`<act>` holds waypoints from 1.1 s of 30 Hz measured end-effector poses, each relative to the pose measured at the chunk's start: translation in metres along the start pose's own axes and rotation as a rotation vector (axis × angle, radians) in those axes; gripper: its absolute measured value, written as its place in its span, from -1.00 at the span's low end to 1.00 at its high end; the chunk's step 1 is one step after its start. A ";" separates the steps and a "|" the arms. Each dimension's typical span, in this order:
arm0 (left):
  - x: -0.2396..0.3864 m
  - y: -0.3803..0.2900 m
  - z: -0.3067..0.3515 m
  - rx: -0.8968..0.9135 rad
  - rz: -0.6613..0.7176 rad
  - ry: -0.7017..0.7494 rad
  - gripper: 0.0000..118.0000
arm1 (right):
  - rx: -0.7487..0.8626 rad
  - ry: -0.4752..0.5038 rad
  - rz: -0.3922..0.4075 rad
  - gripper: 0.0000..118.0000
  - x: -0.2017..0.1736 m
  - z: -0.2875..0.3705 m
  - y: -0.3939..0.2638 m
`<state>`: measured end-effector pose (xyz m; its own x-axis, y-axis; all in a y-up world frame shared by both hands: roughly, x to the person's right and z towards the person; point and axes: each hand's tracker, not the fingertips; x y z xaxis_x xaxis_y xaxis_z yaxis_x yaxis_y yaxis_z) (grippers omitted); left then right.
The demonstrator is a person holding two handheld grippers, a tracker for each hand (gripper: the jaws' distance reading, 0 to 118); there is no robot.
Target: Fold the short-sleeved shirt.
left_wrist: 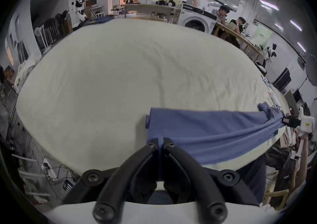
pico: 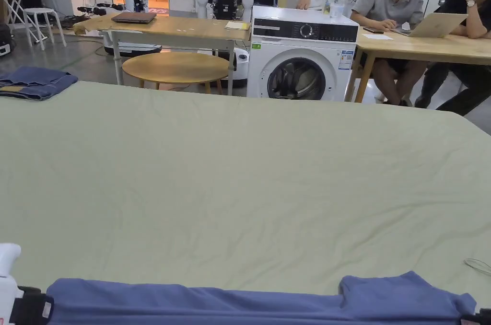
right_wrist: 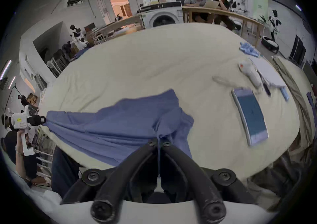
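Note:
The blue short-sleeved shirt (pico: 249, 299) is stretched in a band along the near edge of the pale green table (pico: 249, 172). A sleeve sticks up near its right end. My left gripper (left_wrist: 160, 141) is shut on the shirt's left end (left_wrist: 197, 129), cloth pinched between its black jaws. My right gripper (right_wrist: 158, 142) is shut on the right end (right_wrist: 120, 121). In the head view the left gripper (pico: 33, 309) sits at the bottom left corner and the right gripper (pico: 477, 317) at the bottom right. Each gripper view shows the other gripper far off, pulling the cloth taut.
Folded denim (pico: 33, 82) lies at the table's far left corner. A phone (right_wrist: 250, 117), papers and small items (right_wrist: 264, 73) lie on the table's right side. Beyond the table stand a washing machine (pico: 302, 55), wooden tables and seated people (pico: 393, 5).

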<state>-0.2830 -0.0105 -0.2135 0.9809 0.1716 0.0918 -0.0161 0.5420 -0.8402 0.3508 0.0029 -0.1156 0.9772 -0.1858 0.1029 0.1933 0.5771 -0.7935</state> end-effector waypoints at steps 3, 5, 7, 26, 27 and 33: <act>0.003 -0.014 -0.005 -0.027 -0.018 0.016 -1.00 | -0.024 -0.008 -0.007 -1.00 0.005 -0.004 -0.015; 0.005 -0.021 -0.004 -0.030 -0.033 0.020 -1.00 | -0.029 -0.022 0.002 -1.00 0.004 -0.005 -0.021; 0.008 -0.023 -0.004 -0.020 -0.041 0.022 -1.00 | -0.023 -0.035 0.019 -1.00 0.002 -0.006 -0.022; 0.127 0.056 0.097 0.812 -0.122 -0.038 0.63 | 0.913 -0.148 0.145 0.31 -0.156 0.060 0.063; 0.133 0.057 0.098 0.851 -0.122 -0.047 0.63 | 0.936 -0.151 0.151 0.31 -0.167 0.056 0.065; 0.153 0.063 0.085 0.855 -0.153 0.042 -1.00 | 0.919 -0.117 0.138 -0.45 -0.214 0.030 0.075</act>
<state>-0.1504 0.1203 -0.2071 0.9903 0.0246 0.1370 -0.0068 0.9916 -0.1290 0.1591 0.1092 -0.1791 0.9897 -0.0165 0.1425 0.0200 0.9995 -0.0232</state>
